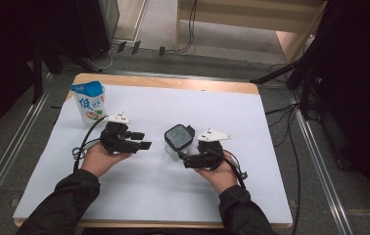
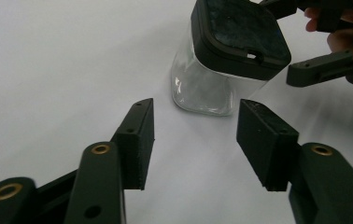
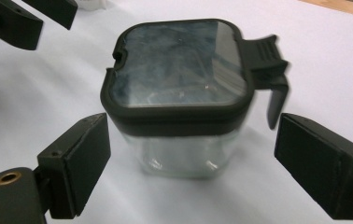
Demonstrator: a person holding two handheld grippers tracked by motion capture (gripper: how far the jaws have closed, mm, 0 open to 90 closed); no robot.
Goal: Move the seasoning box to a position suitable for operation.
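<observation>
While the clear jar (image 3: 177, 98) stands mid-surface, both tools are held apart, nothing gripped.
Right tool (image 3: 191, 175) should be squared on the glass below the lid (image 3: 179, 65); left tool (image 2: 195, 140) kept clear.

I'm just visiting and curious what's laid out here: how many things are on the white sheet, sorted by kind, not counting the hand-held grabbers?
Clear jar with a black latch lid: 1
Blue-and-white carton: 1
Total: 2

The jar stands between the open jaws of the right gripper, untouched; the left gripper points at it, also open.
</observation>
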